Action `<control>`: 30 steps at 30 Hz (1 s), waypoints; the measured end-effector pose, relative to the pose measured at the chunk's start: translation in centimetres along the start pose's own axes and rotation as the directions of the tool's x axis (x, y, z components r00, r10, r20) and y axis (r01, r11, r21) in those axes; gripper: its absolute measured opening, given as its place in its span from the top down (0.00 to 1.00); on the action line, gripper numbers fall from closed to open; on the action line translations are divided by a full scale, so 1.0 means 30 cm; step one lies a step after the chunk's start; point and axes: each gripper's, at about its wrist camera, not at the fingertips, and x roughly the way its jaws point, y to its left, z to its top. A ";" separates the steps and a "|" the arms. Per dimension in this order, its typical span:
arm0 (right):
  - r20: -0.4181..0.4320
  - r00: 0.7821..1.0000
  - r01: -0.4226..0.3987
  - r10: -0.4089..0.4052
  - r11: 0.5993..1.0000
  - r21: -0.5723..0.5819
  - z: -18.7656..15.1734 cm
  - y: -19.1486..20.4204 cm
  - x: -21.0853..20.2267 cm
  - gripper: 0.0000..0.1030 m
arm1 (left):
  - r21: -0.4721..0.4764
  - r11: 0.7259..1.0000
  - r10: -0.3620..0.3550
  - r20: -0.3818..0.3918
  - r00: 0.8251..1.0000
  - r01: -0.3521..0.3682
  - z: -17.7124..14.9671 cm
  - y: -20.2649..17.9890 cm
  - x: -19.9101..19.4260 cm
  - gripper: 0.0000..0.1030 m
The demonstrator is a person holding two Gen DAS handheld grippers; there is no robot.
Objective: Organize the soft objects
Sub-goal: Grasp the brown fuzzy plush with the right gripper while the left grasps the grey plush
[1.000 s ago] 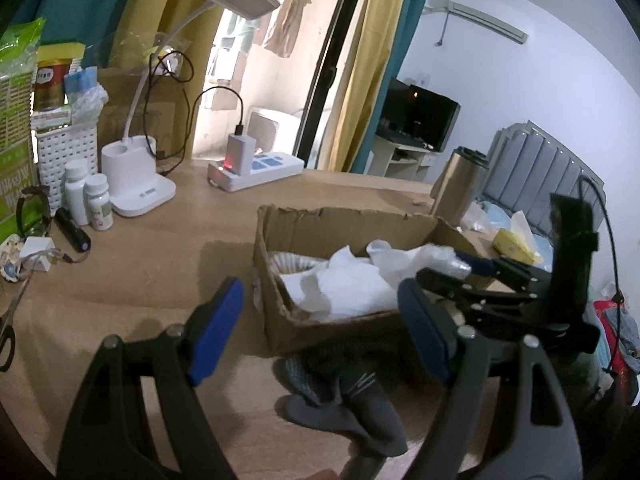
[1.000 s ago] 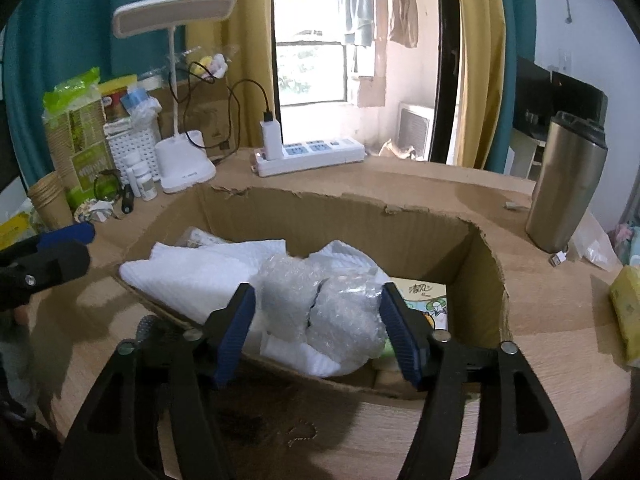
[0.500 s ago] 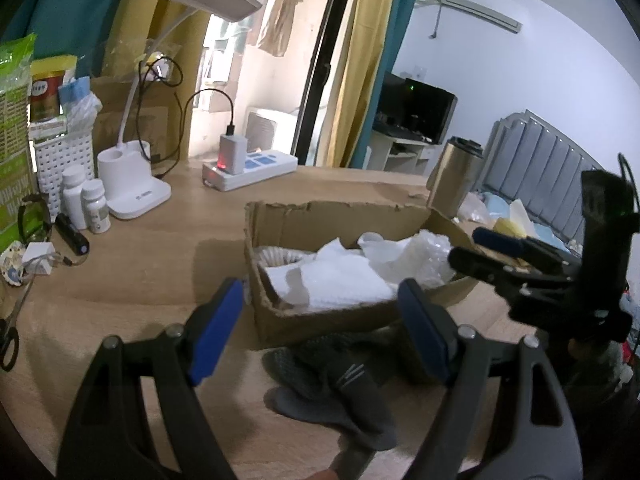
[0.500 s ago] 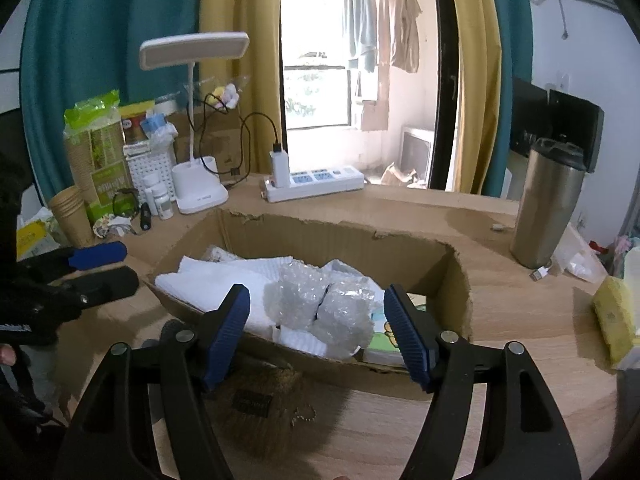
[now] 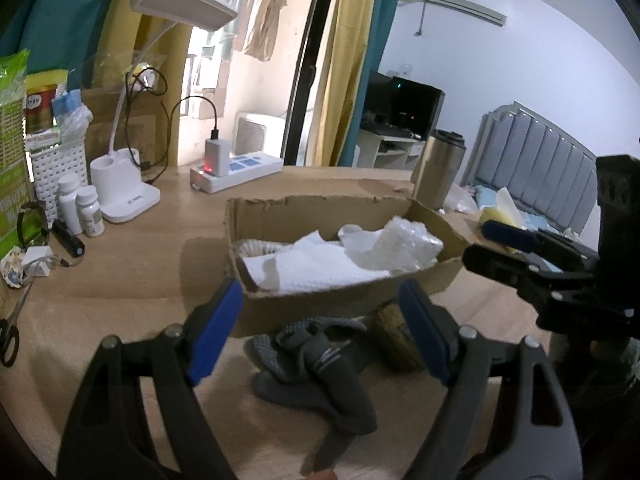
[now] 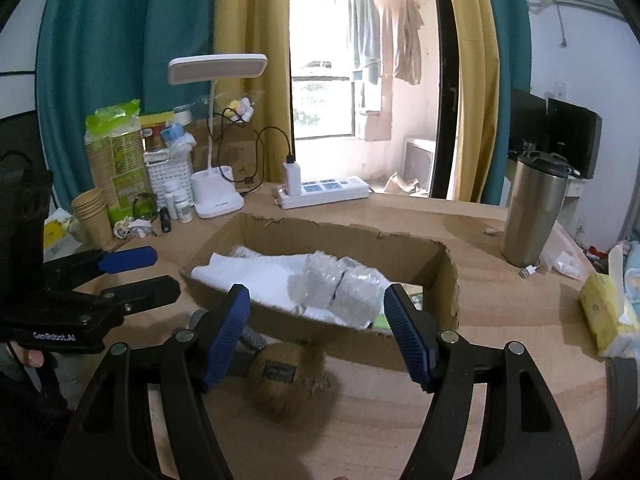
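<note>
A cardboard box [image 5: 320,312] [image 6: 416,344] sits on the wooden table and holds white cloth [image 5: 316,264] and bubble wrap [image 6: 340,284] [image 5: 404,244]. Grey socks [image 5: 316,364] lie on the table in front of the box, between my left gripper's open fingers. A brown furry pouch [image 6: 284,376] [image 5: 396,336] lies beside them, below my right gripper. My left gripper [image 5: 320,332] is open and empty. My right gripper [image 6: 316,332] is open and empty, held above the box's near wall. Each gripper shows in the other's view.
A steel tumbler [image 6: 532,208] stands at the right, a tissue pack [image 6: 604,312] near the right edge. A power strip [image 6: 324,192], white desk lamp [image 6: 218,196], pill bottles [image 5: 80,210], paper cups [image 6: 94,216] and scissors [image 5: 12,328] crowd the back and left.
Both grippers have pulled back and up from the box. The bubble wrap now lies in the box, clear of the right gripper's fingers. The pouch has come into view.
</note>
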 end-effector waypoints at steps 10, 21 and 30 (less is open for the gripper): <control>-0.051 0.998 -0.019 0.020 1.000 0.006 -0.054 0.023 0.015 0.29 | -0.010 1.000 0.009 -0.047 0.999 -0.009 -0.055 0.005 0.006 0.20; -0.142 0.989 -0.045 0.047 0.999 0.017 -0.115 0.052 0.105 0.29 | -0.041 0.999 0.019 -0.102 0.995 -0.024 -0.112 0.046 0.026 0.20; -0.241 0.969 -0.054 0.056 0.998 0.016 -0.151 0.075 0.205 0.29 | -0.058 0.998 0.024 -0.126 0.992 -0.032 -0.130 0.071 0.035 0.20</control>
